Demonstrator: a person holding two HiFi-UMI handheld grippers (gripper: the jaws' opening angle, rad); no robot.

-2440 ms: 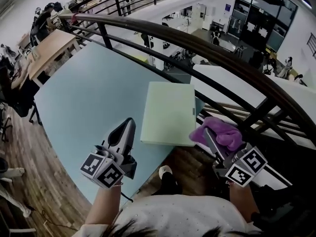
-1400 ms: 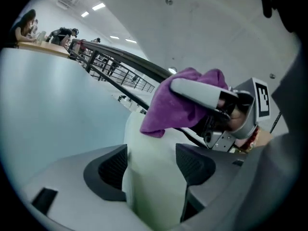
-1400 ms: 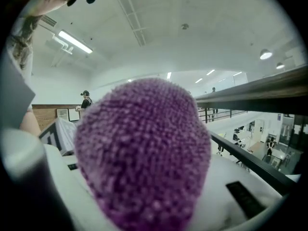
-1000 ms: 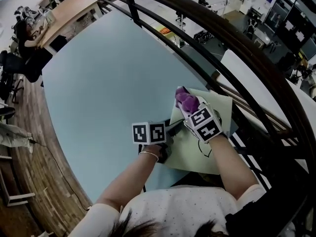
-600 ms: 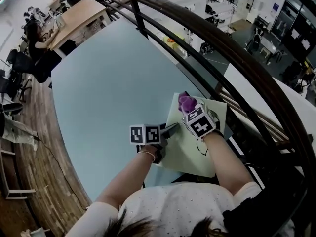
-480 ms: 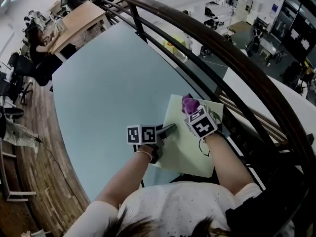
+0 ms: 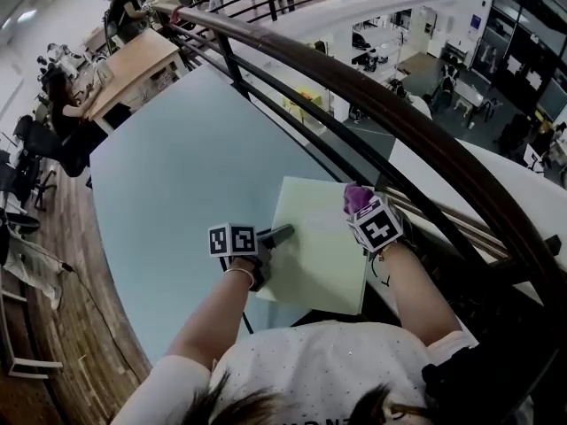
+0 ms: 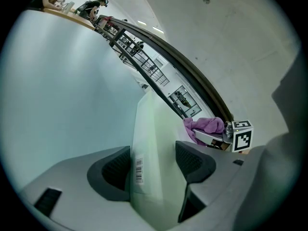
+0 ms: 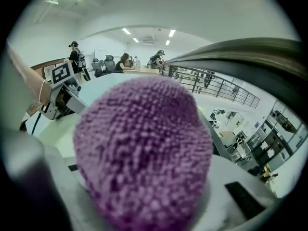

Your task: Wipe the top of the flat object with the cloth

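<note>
Left gripper, in the head view, pinches the board's edge. To its right, the right gripper presses the cloth onto the board. A hard stroke could slide the board from that pinch. Left gripper view: the board's long axis runs straight ahead from the jaws. Right gripper view: the jaws are closed on the cloth.

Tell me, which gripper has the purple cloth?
The right gripper, with the purple cloth bunched between its jaws. The left gripper grips the pale green board by its edge instead.
</note>
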